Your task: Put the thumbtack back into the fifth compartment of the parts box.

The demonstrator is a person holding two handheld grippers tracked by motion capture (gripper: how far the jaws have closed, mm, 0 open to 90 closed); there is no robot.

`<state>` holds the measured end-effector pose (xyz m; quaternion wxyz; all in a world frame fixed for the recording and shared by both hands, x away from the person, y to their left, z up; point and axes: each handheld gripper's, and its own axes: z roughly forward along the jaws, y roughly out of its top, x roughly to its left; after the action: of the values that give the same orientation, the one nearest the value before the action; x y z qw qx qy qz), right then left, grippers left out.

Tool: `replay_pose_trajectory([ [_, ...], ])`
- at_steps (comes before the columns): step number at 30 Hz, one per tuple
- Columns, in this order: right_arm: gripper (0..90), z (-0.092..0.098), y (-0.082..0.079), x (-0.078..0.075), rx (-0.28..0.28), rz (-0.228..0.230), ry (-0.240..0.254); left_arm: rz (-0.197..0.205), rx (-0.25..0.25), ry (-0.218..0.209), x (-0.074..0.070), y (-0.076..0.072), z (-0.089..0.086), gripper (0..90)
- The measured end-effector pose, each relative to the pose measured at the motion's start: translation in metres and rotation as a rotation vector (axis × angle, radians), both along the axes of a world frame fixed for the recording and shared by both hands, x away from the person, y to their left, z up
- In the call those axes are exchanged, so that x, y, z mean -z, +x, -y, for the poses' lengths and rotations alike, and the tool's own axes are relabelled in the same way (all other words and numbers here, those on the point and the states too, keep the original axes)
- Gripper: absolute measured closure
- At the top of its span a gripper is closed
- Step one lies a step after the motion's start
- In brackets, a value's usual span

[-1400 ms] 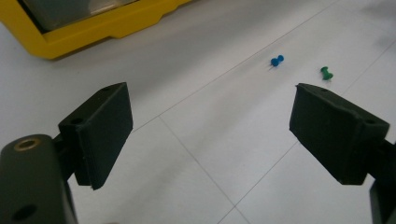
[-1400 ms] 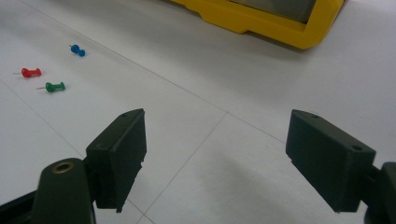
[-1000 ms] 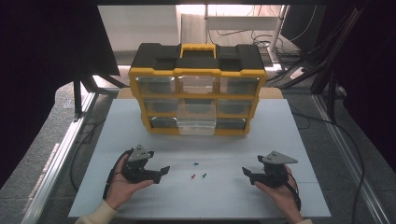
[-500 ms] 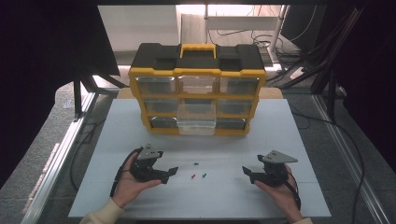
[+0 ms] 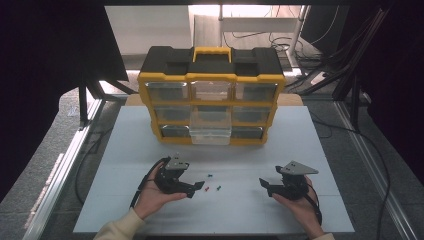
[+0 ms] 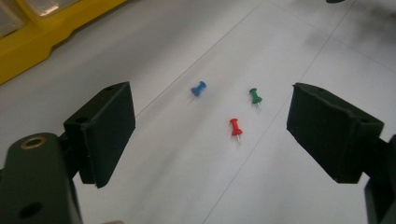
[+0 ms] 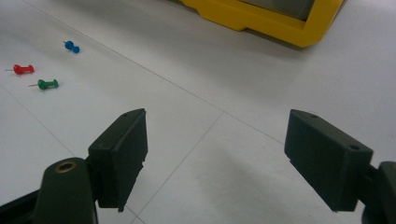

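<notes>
Both tools gaping: left tool (image 6: 212, 135) near red (image 6: 236, 126), blue (image 6: 198, 88), green pushpins (image 6: 255, 95); right tool (image 7: 215, 158) apart; organizer (image 5: 212, 95) drawer contents unclear.

Place: we take this for a lab or workshop test bench.
Table: we see a plain white table (image 5: 150, 150) on a bare metal frame (image 5: 65, 165), not home furniture.
Storage: a yellow and black parts organiser (image 5: 212, 95) with small clear drawers stands at the back.
Cabling: we see loose cables (image 5: 280, 35) on the floor behind it.
Surround: dark panels (image 5: 50, 60) and black struts (image 5: 360, 50) shut the bench in on both sides.
</notes>
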<state>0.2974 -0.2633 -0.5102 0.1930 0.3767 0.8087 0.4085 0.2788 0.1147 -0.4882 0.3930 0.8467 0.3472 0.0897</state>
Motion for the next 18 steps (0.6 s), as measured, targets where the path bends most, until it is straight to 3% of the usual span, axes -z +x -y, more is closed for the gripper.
replay_pose_trajectory([
  [8,22.0,-0.001,0.001,0.0,0.001,0.002,-0.012,-0.031,0.016,0.027,0.005,0.006,0.014,16.8],
  [9,21.9,-0.001,0.001,0.001,-0.001,0.003,-0.011,-0.038,0.031,0.054,0.007,0.008,0.022,16.8],
  [18,21.9,0.0,0.001,0.001,-0.003,0.004,-0.015,-0.07,0.056,0.137,0.018,0.015,0.038,18.2],
])
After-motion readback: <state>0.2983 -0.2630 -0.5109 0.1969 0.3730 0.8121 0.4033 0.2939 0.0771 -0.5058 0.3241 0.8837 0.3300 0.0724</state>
